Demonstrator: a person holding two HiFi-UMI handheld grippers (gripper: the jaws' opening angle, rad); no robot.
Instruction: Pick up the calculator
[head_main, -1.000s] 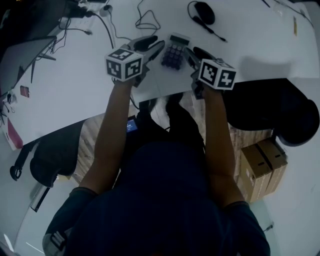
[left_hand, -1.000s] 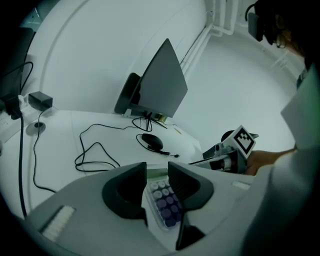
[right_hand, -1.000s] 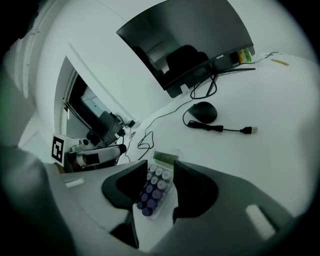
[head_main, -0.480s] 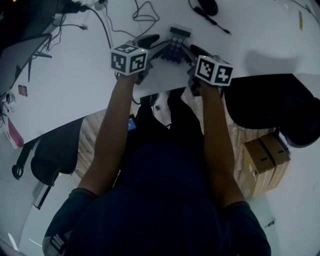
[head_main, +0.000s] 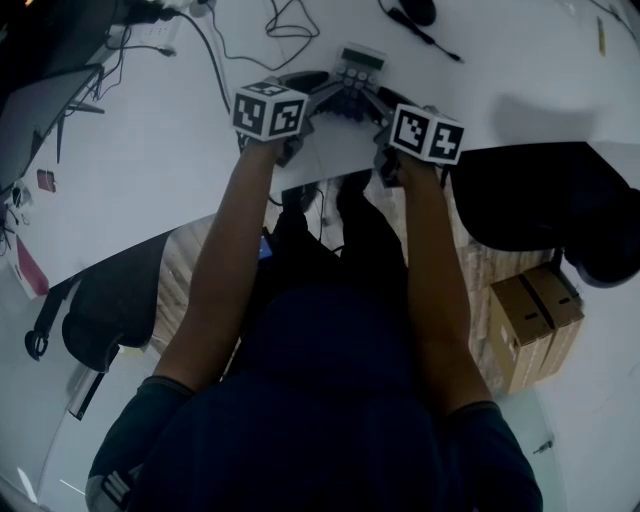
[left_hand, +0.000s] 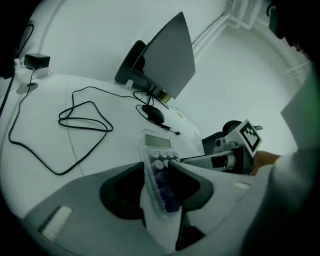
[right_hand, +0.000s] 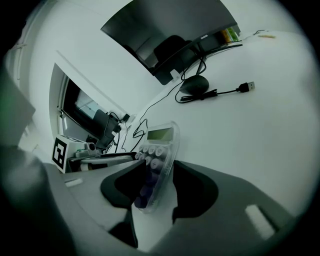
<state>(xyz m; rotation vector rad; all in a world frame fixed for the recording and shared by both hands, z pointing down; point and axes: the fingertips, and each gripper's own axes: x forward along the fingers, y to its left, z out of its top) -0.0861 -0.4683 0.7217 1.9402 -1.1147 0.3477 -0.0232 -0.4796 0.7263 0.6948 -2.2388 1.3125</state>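
- Near the front edge of the white desk (head_main: 130, 180), I see the calculator (head_main: 352, 76) caught between my 2 grippers, which come at it from opposite sides.
- My left gripper (left_hand: 159, 168) is clenched on the calculator's near side. Its 2 dark jaw pads press the clear case from either face, with the round keys showing between them.
- My right gripper (right_hand: 157, 172) is clamped on the opposite side in the same way, with 1 jaw against each face of the case.
- Both gripper views show the calculator tilted, with its grey display at the far end, beyond the jaws.
- I cannot tell whether the calculator rests on the desk or is just clear of it.
- From the head view, the 2 marker cubes (head_main: 270, 110) sit above my wrists, and both forearms reach forward to the desk edge.
- Beyond the calculator lies a dark mouse (right_hand: 195, 84), its cord ending in a loose USB plug (right_hand: 245, 87).
- To the left, a thin black cable (left_hand: 85, 117) lies in loops on the desk, well apart from the calculator.
- A monitor (left_hand: 167, 55) stands at the back of the desk, behind the mouse.
- Down on the floor to my right stand 2 cardboard boxes (head_main: 530, 320), side by side.
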